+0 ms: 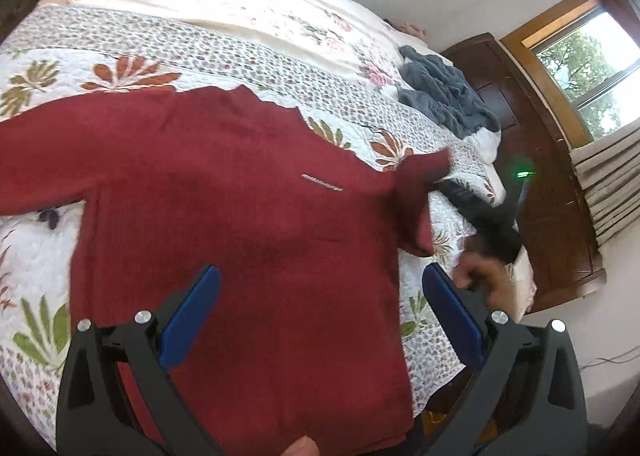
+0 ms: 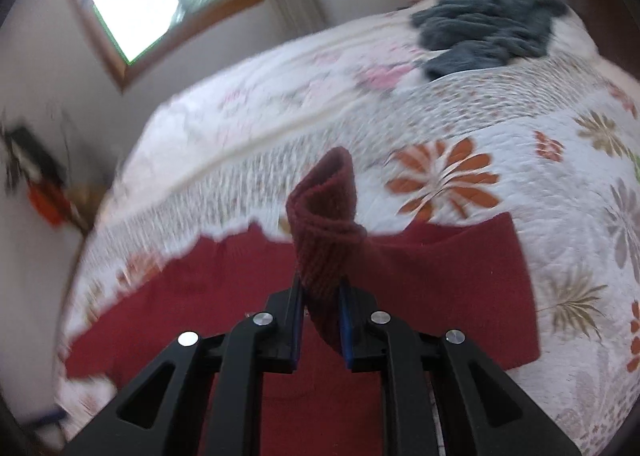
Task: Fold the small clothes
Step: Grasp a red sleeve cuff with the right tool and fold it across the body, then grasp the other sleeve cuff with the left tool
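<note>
A dark red knit sweater (image 1: 224, 208) lies spread flat on the floral quilt (image 1: 160, 40), one sleeve stretched to the left. My left gripper (image 1: 320, 296) hovers open above the sweater's lower body, blue pads wide apart with nothing between them. The other sleeve (image 1: 420, 192) is lifted at the right, where the black right gripper and a hand (image 1: 484, 276) show. In the right wrist view, my right gripper (image 2: 322, 292) is shut on that red sleeve (image 2: 324, 224), whose cuff stands up above the sweater (image 2: 440, 276). The right wrist view is motion-blurred.
A crumpled grey-blue garment (image 1: 444, 96) (image 2: 488, 28) lies near the far side of the bed. A dark wooden headboard (image 1: 552, 192) stands beyond it, with a window (image 1: 592, 72) and pleated curtains on the wall. The quilt's edge falls away at the right in the left wrist view.
</note>
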Demonstrator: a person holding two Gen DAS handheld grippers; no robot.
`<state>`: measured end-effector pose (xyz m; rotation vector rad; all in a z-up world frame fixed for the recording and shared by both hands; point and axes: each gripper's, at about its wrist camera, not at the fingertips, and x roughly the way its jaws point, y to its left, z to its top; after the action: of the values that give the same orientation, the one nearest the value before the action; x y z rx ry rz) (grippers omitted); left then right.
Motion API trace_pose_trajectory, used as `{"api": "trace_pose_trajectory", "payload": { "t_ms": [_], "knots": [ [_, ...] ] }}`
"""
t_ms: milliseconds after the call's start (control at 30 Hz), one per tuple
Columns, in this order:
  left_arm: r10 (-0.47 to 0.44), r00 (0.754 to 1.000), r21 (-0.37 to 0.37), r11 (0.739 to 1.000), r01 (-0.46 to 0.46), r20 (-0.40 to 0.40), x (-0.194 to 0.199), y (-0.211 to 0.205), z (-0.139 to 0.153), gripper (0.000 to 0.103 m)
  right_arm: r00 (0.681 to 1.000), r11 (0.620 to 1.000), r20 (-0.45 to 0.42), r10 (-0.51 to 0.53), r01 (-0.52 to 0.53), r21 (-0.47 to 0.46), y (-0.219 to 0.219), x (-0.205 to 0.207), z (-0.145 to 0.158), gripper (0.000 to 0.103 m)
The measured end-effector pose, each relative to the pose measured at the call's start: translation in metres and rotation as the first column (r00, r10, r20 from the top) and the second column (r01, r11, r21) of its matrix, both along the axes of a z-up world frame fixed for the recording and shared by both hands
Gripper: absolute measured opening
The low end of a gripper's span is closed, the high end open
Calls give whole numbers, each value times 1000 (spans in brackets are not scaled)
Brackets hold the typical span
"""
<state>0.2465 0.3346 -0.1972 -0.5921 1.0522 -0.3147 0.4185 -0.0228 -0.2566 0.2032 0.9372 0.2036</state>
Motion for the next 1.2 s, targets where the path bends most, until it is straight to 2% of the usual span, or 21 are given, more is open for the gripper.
{"api": "trace_pose_trajectory", "payload": {
  "t_ms": [67, 200, 300, 333, 367, 400, 600, 733, 800, 933, 967, 1000, 1033, 1067, 1100, 1200],
  "knots": [
    [-17, 1000, -14, 1000, 17, -4, 10, -3, -4, 100, 999, 995, -12, 49, -50, -87, 24, -2, -23, 15],
    [-53, 998, -49, 997, 52, -27, 42, -16, -15, 100, 989, 958, -68, 129, -142, -248, 67, -9, -77, 16],
    [-84, 994, -95, 992, 78, -65, 65, -26, -31, 100, 980, 938, -103, 170, -193, -287, 79, -18, -100, 27],
    [-98, 991, -132, 988, 85, -88, 76, -30, -40, 100, 977, 934, -104, 187, -210, -289, 80, -23, -103, 32],
    [-105, 989, -163, 983, 87, -105, 84, -33, -47, 100, 976, 934, -100, 196, -216, -284, 81, -29, -102, 44],
    [-111, 987, -194, 977, 86, -120, 91, -36, -55, 100, 976, 938, -89, 198, -215, -273, 78, -36, -99, 50],
    [-158, 954, -335, 940, 65, -256, 142, -76, -125, 100, 987, 974, -71, 147, -157, -161, 29, -102, -72, 51],
    [-162, 920, -345, 938, 32, -357, 165, -107, -174, 100, 990, 988, -81, 112, -119, -94, -2, -153, -59, 55],
    [-159, 914, -378, 926, 7, -374, 171, -114, -187, 100, 992, 994, -97, 87, -93, -62, -14, -170, -57, 57],
    [-113, 910, -375, 926, -49, -399, 183, -122, -197, 97, 991, 999, -126, 40, -42, -9, -32, -194, -56, 57],
    [-99, 910, -373, 926, -65, -403, 184, -120, -197, 89, 991, 1000, -134, 28, -27, 12, -36, -199, -56, 57],
    [-90, 906, -349, 935, -67, -413, 186, -120, -197, 60, 990, 1000, -137, 22, -19, 24, -36, -201, -57, 57],
    [-93, 901, -332, 942, -59, -424, 188, -118, -198, 43, 990, 999, -140, 14, -10, 35, -38, -204, -57, 57],
    [-100, 894, -319, 947, -50, -437, 189, -116, -197, 13, 990, 999, -141, 8, -1, 43, -39, -208, -58, 57],
    [-102, 889, -310, 949, -46, -445, 191, -115, -196, 6, 989, 999, -145, 3, 4, 51, -39, -210, -59, 57],
    [-112, 904, -289, 957, -13, -413, 194, -111, -179, 5, 987, 998, -159, -5, 16, 68, -38, -216, -60, 57]
  ]
}}
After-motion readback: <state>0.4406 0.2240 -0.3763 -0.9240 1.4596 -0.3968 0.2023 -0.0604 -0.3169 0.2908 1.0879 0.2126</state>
